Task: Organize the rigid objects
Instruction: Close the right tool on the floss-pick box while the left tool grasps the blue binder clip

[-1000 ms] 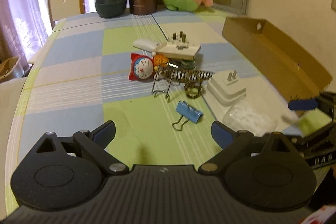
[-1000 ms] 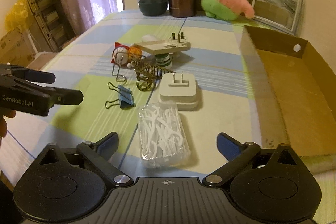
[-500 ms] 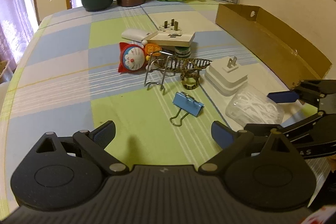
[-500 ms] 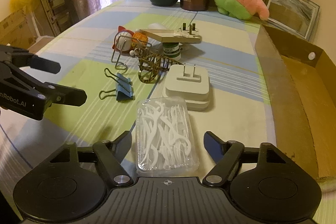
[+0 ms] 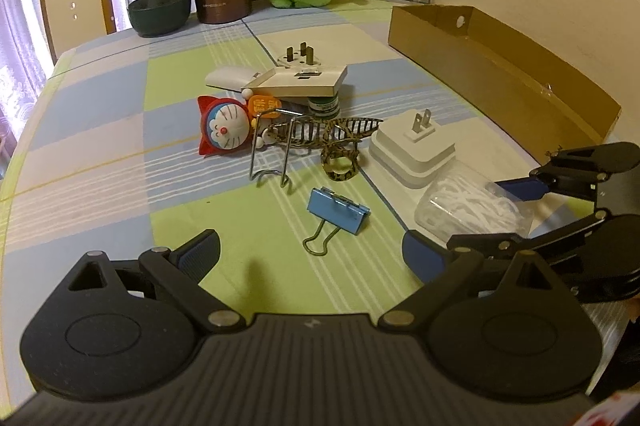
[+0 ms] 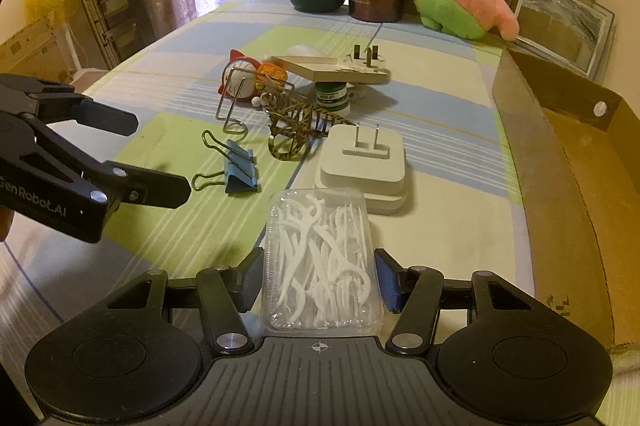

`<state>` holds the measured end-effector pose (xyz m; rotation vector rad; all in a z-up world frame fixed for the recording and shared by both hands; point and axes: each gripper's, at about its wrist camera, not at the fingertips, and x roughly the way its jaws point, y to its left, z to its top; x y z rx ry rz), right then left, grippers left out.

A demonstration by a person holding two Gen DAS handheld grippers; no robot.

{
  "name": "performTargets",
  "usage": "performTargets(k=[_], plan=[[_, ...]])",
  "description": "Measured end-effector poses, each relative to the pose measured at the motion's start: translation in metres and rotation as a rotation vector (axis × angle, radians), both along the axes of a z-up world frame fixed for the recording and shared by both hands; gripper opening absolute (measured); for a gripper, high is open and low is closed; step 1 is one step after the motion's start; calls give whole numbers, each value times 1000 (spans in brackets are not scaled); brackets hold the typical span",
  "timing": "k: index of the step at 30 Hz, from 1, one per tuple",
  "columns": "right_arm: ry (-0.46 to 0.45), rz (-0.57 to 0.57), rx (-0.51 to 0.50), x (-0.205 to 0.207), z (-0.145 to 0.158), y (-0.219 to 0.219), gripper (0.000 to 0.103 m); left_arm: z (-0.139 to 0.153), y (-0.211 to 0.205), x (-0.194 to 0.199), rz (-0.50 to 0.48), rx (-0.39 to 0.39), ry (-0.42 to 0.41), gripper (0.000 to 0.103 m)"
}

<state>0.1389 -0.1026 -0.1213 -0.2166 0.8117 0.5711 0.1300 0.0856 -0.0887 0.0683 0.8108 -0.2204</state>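
A clear plastic box of white floss picks (image 6: 320, 258) lies on the checked tablecloth near the table's front edge. My right gripper (image 6: 320, 278) straddles it, its jaws closing, and both blue pads touch the box's long sides. The left wrist view shows the same box (image 5: 472, 206) between the right gripper's fingers (image 5: 524, 186). My left gripper (image 5: 312, 254) hovers open with nothing between its fingers, just short of a blue binder clip (image 5: 338, 212). From the right wrist view the left gripper (image 6: 156, 156) is at the left, beside the clip (image 6: 240, 170).
A white plug adapter (image 6: 362, 162) sits just beyond the floss box. Behind it lie a leopard hair clip (image 5: 340, 166), a wire stand, a Doraemon toy (image 5: 222, 130) and a switch plate (image 5: 304, 82). A long cardboard box (image 6: 580, 162) runs along the right. Jars and a plush stand at the back.
My right gripper came down over the floss box and its jaws narrowed from wide open onto the box's sides. The left gripper stayed open and hardly moved.
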Motion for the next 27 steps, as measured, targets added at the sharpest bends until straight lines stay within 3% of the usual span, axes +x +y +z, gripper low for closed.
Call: performTargets(k=[6, 11, 17, 22, 27], plan=[[-30, -26, 23, -3, 12, -9, 54, -3, -7, 7, -46, 24, -9, 90], [-40, -54, 27, -2, 18, -18, 54, -7, -18, 17, -115, 86, -22, 88], [-36, -83, 29, -3, 21, -28, 54, -17, -33, 29, -231, 172, -11, 77], [-38, -89, 28, -4, 22, -29, 54, -24, -31, 40, -246, 172, -8, 61], [-45, -103, 27, -4, 23, -32, 54, -26, -26, 48, -255, 151, 7, 53]])
